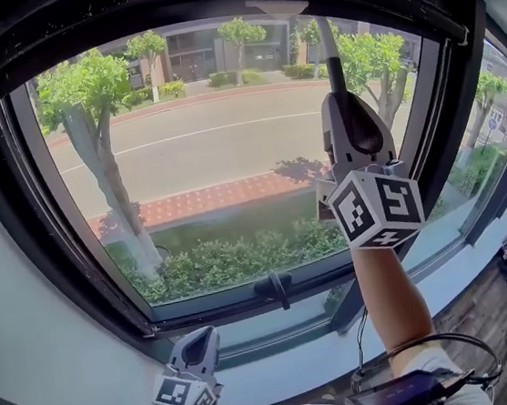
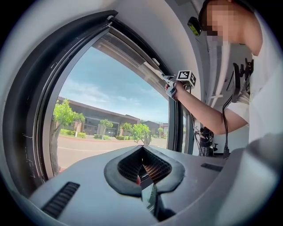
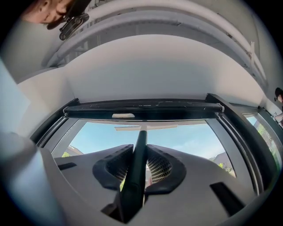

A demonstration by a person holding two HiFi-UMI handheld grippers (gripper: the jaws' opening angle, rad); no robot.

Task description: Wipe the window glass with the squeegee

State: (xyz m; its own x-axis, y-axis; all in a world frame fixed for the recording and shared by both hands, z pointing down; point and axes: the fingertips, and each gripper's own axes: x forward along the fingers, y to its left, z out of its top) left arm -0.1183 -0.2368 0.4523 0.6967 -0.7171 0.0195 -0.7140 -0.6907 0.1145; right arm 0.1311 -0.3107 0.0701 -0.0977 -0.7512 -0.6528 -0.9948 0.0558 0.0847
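Window glass (image 1: 234, 190): street (image 1: 182, 146) and trees (image 1: 84, 89) beyond.
Squeegee (image 1: 335, 66): handle (image 3: 138, 159) upright, blade (image 3: 146, 127) seemingly at glass top.
Right gripper (image 1: 343, 108): pinching handle, nearer glass.
Left gripper (image 1: 194, 349): pressed together, empty, below glass.

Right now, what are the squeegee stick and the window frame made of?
Squeegee stick: looks like dark matte plastic or a rubber coating, smooth with no shine. Window frame: black, probably painted metal or plastic, in straight rigid bars. Glass: clear, since the trees show through.
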